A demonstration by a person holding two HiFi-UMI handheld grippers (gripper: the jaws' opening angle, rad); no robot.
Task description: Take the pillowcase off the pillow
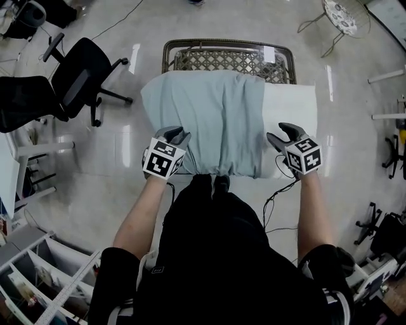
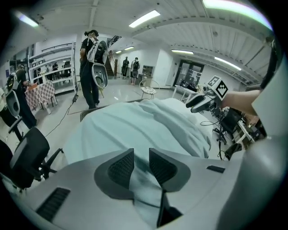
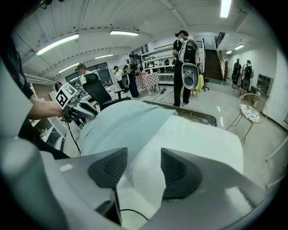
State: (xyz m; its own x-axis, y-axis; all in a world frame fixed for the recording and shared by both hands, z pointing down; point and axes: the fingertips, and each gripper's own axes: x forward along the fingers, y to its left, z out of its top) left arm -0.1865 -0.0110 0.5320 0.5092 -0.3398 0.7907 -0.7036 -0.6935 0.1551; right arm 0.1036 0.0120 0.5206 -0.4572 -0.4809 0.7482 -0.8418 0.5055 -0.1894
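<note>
Pillow (image 1: 288, 127), white: lies flat and crosswise on a wicker table (image 1: 228, 58), bare only at its right end. Pillowcase (image 1: 203, 120), pale blue-green: sheathes the rest of the pillow, so judged only partly drawn off. Left gripper (image 1: 174, 134): at the pillow's near left corner, jaws narrowly parted, a fold of pillowcase between the pads but not pinched; released, probably poised to take the covered end. Right gripper (image 1: 285, 133): over the pillow's near edge at the bare end, jaws apart and empty, likely set to hold the pillow while the cover slides away. Table: beneath and just beyond the pillow, lattice top. Floor (image 1: 127, 25): pale, glossy, all round. Office chair (image 1: 82, 73): black, well left of the pillow. Round metal chair (image 1: 339, 16): far beyond its right end. People (image 2: 92, 63): standing well beyond the pillow, under strip lights (image 2: 144, 19).
</note>
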